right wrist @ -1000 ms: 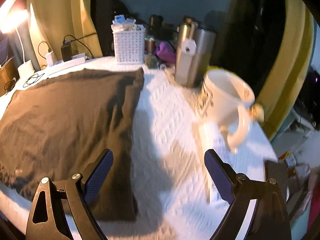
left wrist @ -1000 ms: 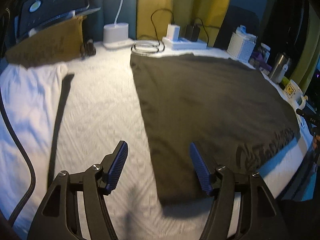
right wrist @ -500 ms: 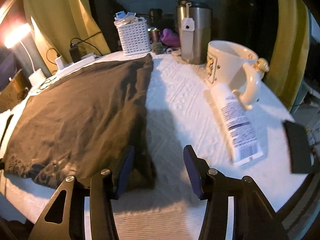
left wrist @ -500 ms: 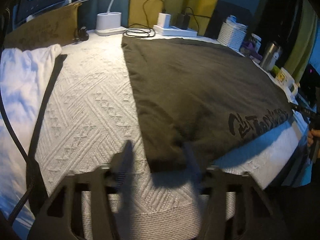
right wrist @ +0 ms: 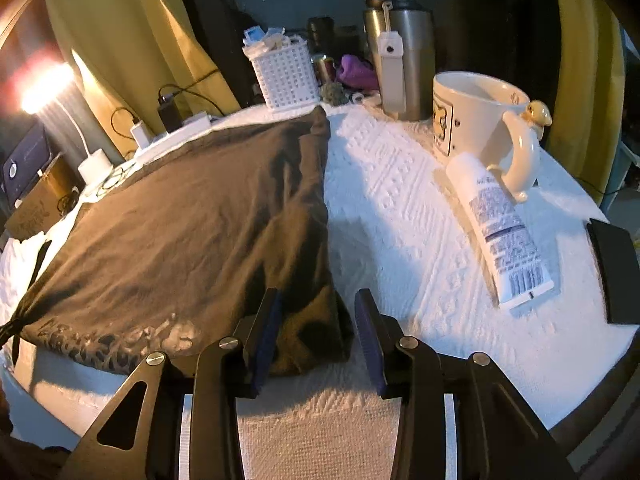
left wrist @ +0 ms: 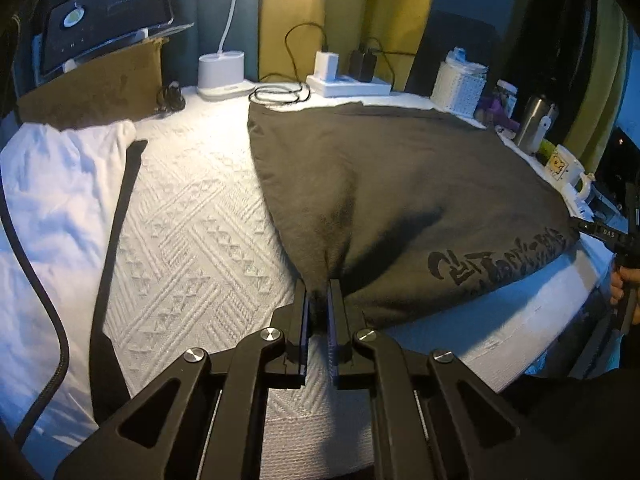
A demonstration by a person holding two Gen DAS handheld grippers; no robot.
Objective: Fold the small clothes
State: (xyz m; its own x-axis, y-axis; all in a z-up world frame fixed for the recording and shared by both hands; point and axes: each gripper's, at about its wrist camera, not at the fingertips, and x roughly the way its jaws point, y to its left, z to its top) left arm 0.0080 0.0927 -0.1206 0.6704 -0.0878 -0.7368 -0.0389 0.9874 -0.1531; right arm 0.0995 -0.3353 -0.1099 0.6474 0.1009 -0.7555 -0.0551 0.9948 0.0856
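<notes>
Now left gripper (left wrist: 318, 300) clamped on dark shirt (left wrist: 400, 200) corner, right gripper (right wrist: 316, 316) (jaws just closing) half-open astride the other.

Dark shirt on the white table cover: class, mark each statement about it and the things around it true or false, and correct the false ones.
1. The left tongs are pinched on a near corner of the dark shirt. True.
2. The right tongs are clamped fully shut on the shirt. False: their jaws have been closing and a near corner of the shirt lies between them, but a gap still shows on the right side.
3. A white tube lies flat beside the mug. True.
4. The white basket is resting on top of the shirt. False: it stands behind the shirt's far edge.
5. The shirt has printed lettering near its front edge. True.
</notes>
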